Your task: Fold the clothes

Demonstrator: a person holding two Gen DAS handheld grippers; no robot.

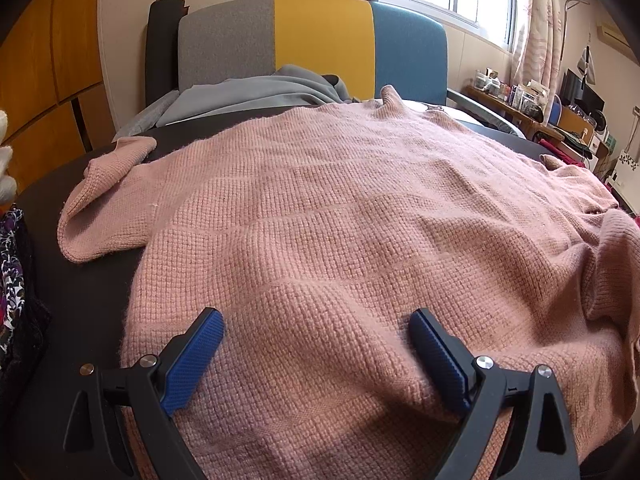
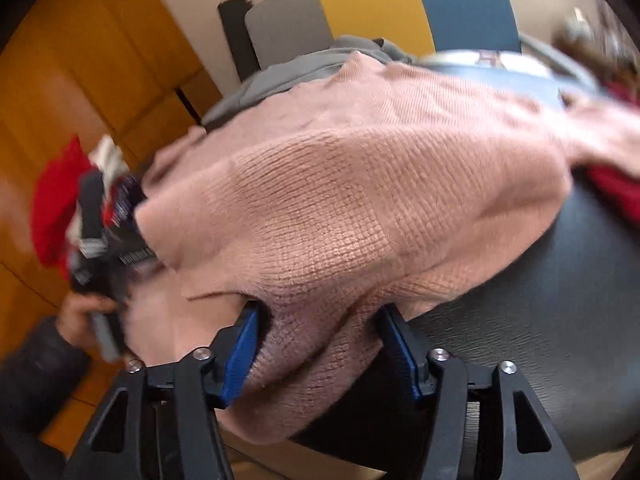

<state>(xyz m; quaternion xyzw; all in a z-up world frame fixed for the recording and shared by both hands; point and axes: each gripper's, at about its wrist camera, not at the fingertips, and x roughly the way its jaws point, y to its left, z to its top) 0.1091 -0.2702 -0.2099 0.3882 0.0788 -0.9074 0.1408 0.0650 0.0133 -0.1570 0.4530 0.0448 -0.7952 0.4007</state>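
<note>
A pink knitted sweater (image 1: pixel 340 220) lies spread over a dark round table (image 1: pixel 92 300), one sleeve (image 1: pixel 108 200) bent out to the left. My left gripper (image 1: pixel 316 320) rests at the sweater's near edge, its blue pads wide apart and a hump of knit rising between them, so it is open. In the right wrist view the sweater (image 2: pixel 360 184) is lifted and bunched, and my right gripper (image 2: pixel 320 320) is shut on a thick fold of its edge at the table's rim (image 2: pixel 540 320). A person's hand (image 2: pixel 80 312) holds the blurred left gripper at the left.
Behind the table stands a chair (image 1: pixel 320 40) in grey, yellow and blue, with a grey garment (image 1: pixel 260 92) on its seat. A pile of patterned and red clothes (image 2: pixel 56 208) sits at the left. A red garment (image 2: pixel 616 196) lies at the right, by cluttered shelves (image 1: pixel 540 108).
</note>
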